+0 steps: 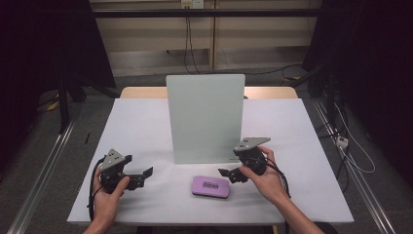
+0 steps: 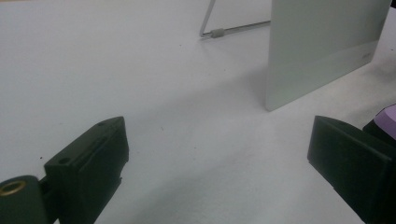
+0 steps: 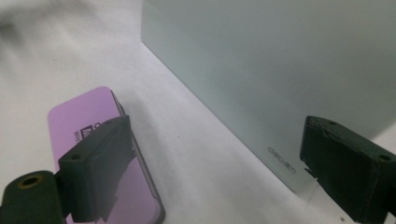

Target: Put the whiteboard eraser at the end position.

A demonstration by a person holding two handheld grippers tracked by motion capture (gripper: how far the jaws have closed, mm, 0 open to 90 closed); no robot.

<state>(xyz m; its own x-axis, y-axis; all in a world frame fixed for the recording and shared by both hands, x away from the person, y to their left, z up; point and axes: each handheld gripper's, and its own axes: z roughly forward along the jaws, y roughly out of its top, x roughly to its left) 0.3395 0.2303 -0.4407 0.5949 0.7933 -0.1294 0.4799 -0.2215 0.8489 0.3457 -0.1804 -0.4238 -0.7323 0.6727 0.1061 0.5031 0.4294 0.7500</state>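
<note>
Here, two claws sit low over the white worktop, one in each of the person's hands. The left claw is near the left front edge, its jaws released and wide apart over bare surface, holding nothing. The right claw is at the right, just beside the near right corner of the board, its jaws likewise spread and empty. There is one pale grey-green board, standing upright at the middle of the worktop on a thin wire stand behind it. One flat purple case with a dark label lies in front of the board, near the front edge, between the two claws and closer to the right one. Around the worktop are grey floor, dark curtains at both sides, metal rails and loose cables.
</note>
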